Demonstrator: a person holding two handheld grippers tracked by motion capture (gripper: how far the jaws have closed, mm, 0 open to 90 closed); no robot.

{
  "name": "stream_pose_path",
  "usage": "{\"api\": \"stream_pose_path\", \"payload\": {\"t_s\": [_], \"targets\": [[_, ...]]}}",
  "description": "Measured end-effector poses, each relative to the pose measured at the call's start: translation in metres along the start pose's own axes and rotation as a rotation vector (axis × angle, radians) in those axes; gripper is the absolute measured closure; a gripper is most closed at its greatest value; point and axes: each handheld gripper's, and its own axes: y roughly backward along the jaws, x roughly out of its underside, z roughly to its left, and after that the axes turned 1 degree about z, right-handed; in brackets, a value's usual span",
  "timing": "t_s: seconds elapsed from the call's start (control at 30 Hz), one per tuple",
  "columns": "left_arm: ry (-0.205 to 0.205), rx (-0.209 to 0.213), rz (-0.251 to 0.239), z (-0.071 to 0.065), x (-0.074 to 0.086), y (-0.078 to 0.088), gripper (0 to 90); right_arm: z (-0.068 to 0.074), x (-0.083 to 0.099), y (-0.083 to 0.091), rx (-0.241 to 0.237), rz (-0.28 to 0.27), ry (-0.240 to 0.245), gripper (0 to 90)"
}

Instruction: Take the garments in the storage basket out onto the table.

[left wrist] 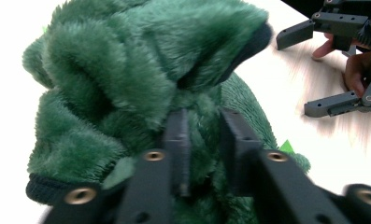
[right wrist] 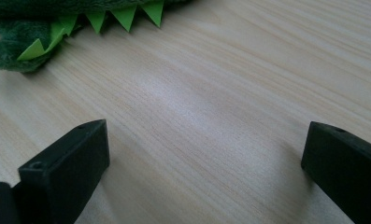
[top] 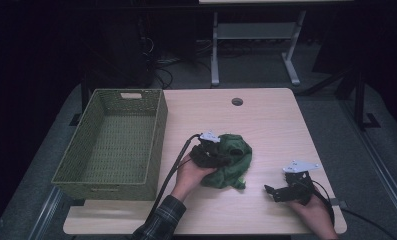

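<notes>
The tabletop [top: 266, 120] lies bare beyond and right of the green plush garment [top: 231, 160], giving open passage there. On the left the woven basket [top: 158, 145] walls off that side, its interior open from above; bare wood separates garment from right gripper [top: 281, 192].

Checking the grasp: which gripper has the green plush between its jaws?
The left gripper: green plush sits between its jaws. The right gripper stands open over bare table.
</notes>
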Motion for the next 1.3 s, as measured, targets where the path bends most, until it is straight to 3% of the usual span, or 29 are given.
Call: {"api": "stream_pose_path", "payload": {"t_s": [0.1,0.33,0.53,0.67,0.73,0.77,0.9,1.07,1.3], "targets": [[-0.004,-0.002,-0.012,0.000,-0.002,0.007,50.1,0.000,0.000,0.000,0.000,0.000,-0.001,0.7],[-0.030,0.019,-0.017,0.000,-0.002,0.028,35.1,0.000,0.000,0.000,0.001,0.000,0.001,0.6],[-0.032,0.012,-0.034,0.003,0.003,0.044,20.5,0.001,-0.001,0.000,0.002,0.000,-0.006,0.6],[-0.040,0.013,-0.044,0.001,0.011,0.053,18.0,0.000,-0.001,0.000,0.002,0.000,-0.005,0.7],[-0.045,0.014,-0.048,0.000,0.014,0.057,17.4,0.001,-0.002,0.001,0.001,0.014,-0.009,5.4],[-0.054,0.011,-0.047,-0.001,0.016,0.059,16.7,0.000,-0.004,0.006,-0.017,0.016,-0.010,12.0],[-0.064,0.009,-0.057,-0.006,0.027,0.066,16.6,0.002,-0.009,0.013,-0.046,-0.005,-0.021,14.2],[-0.067,0.000,-0.064,-0.010,0.040,0.071,15.8,0.012,-0.022,0.020,-0.084,-0.034,0.006,16.9],[-0.067,-0.010,-0.056,-0.017,0.057,0.072,15.0,0.028,-0.051,0.022,-0.180,-0.096,0.043,30.3]]}}
